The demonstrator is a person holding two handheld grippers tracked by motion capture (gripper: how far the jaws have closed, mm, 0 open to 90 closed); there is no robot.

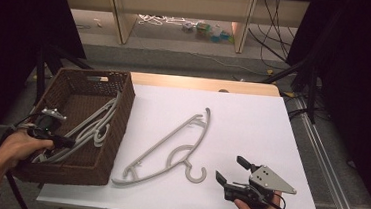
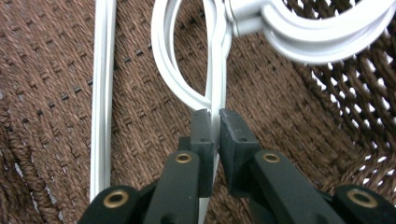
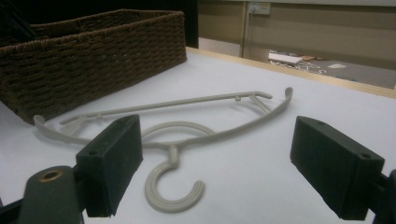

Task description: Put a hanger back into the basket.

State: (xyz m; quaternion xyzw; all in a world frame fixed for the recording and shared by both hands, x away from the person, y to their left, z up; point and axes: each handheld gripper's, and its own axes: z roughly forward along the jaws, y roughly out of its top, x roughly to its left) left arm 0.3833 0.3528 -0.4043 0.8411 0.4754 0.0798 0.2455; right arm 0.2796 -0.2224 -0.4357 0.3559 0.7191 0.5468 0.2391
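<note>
**Left gripper pinches a hanger in the basket, right waits wide**

Down inside the brown wicker basket (image 1: 123,109) at the left of the white surface (image 1: 252,120), the left gripper (image 2: 212,114) has its black jaws pressed together on a thin bar of a white hanger (image 2: 217,70). The left gripper view puts us right on it: the bar runs up between the two pads, with the woven floor of the basket behind. Another white bar lies to the left of it, and a thick white hook curves across the top right. From above, the left gripper (image 1: 46,131) sits in the basket's near left corner among the pale hangers (image 1: 97,122). Over on the open surface lies a grey hanger (image 1: 170,148), hook toward the person. The right gripper (image 1: 229,170) hovers near that hook, jaws spread wide, holding nothing.
</note>
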